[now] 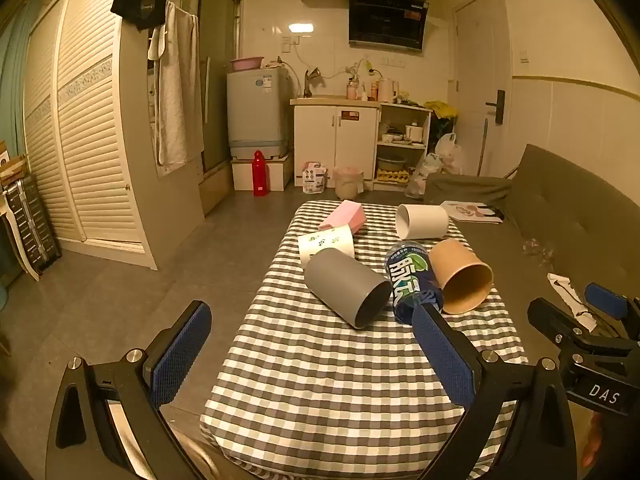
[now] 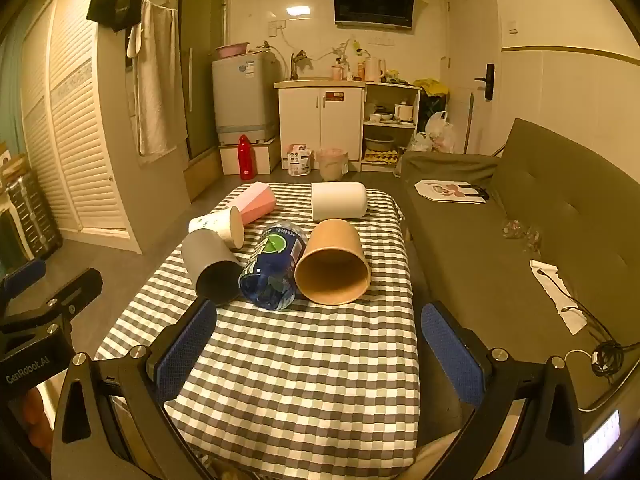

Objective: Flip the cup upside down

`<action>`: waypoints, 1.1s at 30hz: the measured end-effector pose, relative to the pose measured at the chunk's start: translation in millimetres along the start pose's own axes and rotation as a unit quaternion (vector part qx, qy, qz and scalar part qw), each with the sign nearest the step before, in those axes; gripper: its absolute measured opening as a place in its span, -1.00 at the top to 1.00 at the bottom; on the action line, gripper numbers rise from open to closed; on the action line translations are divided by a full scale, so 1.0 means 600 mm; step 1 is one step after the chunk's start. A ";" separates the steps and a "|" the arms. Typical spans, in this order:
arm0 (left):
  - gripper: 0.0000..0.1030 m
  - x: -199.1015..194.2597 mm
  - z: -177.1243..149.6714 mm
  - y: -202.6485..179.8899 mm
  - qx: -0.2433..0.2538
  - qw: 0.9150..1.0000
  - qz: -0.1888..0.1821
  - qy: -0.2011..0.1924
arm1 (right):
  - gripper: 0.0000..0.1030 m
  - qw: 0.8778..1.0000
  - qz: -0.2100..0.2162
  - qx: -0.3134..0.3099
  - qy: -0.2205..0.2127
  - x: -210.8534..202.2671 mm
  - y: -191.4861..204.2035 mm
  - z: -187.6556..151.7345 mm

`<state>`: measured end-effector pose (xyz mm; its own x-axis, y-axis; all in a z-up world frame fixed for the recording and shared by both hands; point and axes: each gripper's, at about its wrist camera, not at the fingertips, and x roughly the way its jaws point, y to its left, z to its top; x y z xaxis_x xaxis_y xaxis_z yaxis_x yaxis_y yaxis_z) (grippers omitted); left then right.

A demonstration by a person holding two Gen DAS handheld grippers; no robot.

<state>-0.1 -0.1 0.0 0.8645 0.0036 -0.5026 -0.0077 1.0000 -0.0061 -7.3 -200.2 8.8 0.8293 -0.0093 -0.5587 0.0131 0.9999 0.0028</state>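
Lying on its side, the grey cup [image 1: 347,286] touches a blue bottle [image 1: 412,280] beside a brown cup [image 1: 464,276]; its base is hidden rightward. Both left gripper [image 1: 312,348] and right gripper [image 2: 316,350] gape, released.

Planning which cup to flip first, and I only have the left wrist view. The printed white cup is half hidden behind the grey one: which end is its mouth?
Observer: The right wrist view shows the printed white cup lying on its side, with its open mouth at the end nearer the blue bottle.
Operator: And the brown cup, is there anything inside it?
Observer: That view looks almost straight into the brown cup, and its inside looks empty.
Operator: Is the right gripper ready?
Observer: The right gripper is open, with nothing between its fingers, and it is short of the cups.
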 end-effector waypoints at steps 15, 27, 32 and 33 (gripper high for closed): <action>-1.00 0.001 0.000 0.000 -0.002 1.000 -0.001 0.002 | -0.99 1.000 0.000 0.001 0.005 0.000 0.008 0.004; -1.00 0.001 0.000 0.000 -0.003 1.000 -0.002 0.002 | -0.99 1.000 -0.001 0.000 0.007 0.003 0.002 -0.003; -1.00 0.001 0.000 0.000 -0.004 1.000 -0.002 0.002 | -0.99 1.000 -0.001 0.000 0.008 0.003 0.003 -0.003; -1.00 0.001 0.000 0.000 -0.004 1.000 -0.002 0.002 | -1.00 1.000 -0.001 0.000 0.008 0.004 0.003 -0.003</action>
<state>0.5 0.1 -0.3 0.8626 -0.0003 -0.5059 -0.0080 0.9999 -0.0141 -6.4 -198.7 6.0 0.8208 -0.0106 -0.5711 0.0140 0.9999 0.0016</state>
